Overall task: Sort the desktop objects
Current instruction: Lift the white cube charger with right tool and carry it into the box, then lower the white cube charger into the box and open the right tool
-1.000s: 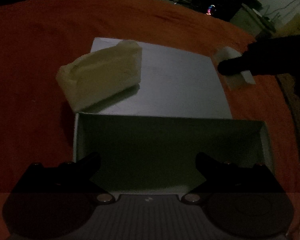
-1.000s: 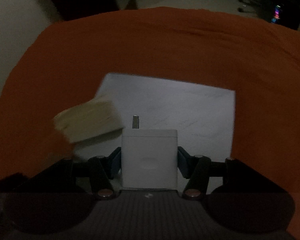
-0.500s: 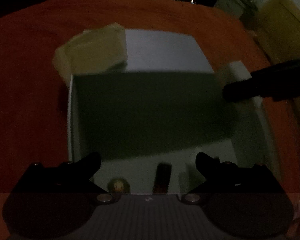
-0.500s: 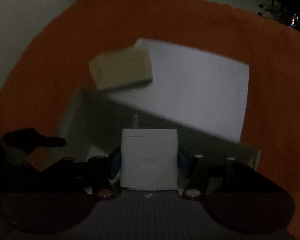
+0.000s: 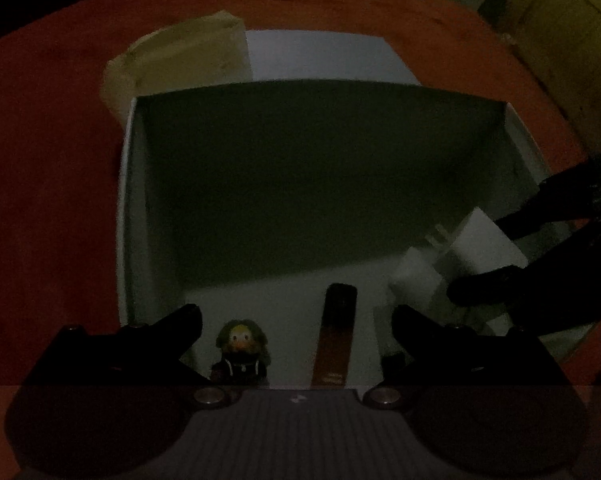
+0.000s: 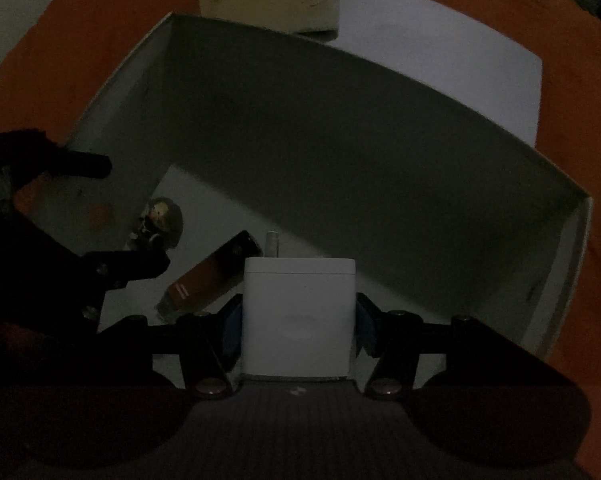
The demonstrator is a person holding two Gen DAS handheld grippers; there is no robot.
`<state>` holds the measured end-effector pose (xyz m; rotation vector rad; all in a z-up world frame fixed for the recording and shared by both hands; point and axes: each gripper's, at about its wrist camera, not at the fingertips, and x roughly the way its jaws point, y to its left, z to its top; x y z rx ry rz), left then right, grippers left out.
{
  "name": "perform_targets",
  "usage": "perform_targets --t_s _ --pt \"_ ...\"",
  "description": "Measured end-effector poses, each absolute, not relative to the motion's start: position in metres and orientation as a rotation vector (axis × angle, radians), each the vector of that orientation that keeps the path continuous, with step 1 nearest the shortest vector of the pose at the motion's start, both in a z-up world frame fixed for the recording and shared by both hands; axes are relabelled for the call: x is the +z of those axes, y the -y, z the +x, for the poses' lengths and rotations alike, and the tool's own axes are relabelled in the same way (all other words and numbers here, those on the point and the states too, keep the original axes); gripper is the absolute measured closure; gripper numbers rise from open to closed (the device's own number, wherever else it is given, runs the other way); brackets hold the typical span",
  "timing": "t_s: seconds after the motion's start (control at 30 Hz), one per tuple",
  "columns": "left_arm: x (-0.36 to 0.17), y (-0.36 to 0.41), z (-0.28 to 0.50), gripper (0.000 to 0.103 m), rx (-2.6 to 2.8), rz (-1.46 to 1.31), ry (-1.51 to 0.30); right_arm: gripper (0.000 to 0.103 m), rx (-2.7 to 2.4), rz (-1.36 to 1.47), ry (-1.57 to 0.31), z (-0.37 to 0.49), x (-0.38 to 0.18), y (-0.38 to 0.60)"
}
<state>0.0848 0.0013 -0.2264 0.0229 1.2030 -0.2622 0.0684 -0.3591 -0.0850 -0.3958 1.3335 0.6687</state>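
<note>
Left tool (image 5: 296,320) hangs spread and empty over the near edge of the white box (image 5: 126,200), with the small figurine (image 5: 241,346) and the brown-black stick (image 5: 334,340) already lying on the box floor, so I judge two items sorted. Right tool (image 6: 298,322) pinches the white charger (image 6: 298,312), prongs forward, low inside the box but not yet let go. Left to do, as I read it: release the charger, then deal with the pale tissue pack (image 5: 180,60) sitting outside behind the box on the orange-covered desk (image 5: 48,140).
</note>
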Motion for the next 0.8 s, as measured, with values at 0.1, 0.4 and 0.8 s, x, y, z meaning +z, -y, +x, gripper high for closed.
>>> perform_targets --t_s 0.1,0.4,0.8 --pt "-0.228 0.001 0.082 0.000 -0.272 0.031 -1.199 0.044 0.675 -0.414 -1.329 0.065 -0.085 0.358" --pt "-0.231 0.009 0.078 0.000 -0.321 0.052 -1.196 0.044 0.664 -0.451 -1.349 0.061 -0.090 0.364" --pt "-0.236 0.018 0.072 0.000 -0.381 0.089 -1.170 0.044 0.662 -0.522 -1.306 0.056 -0.106 0.353"
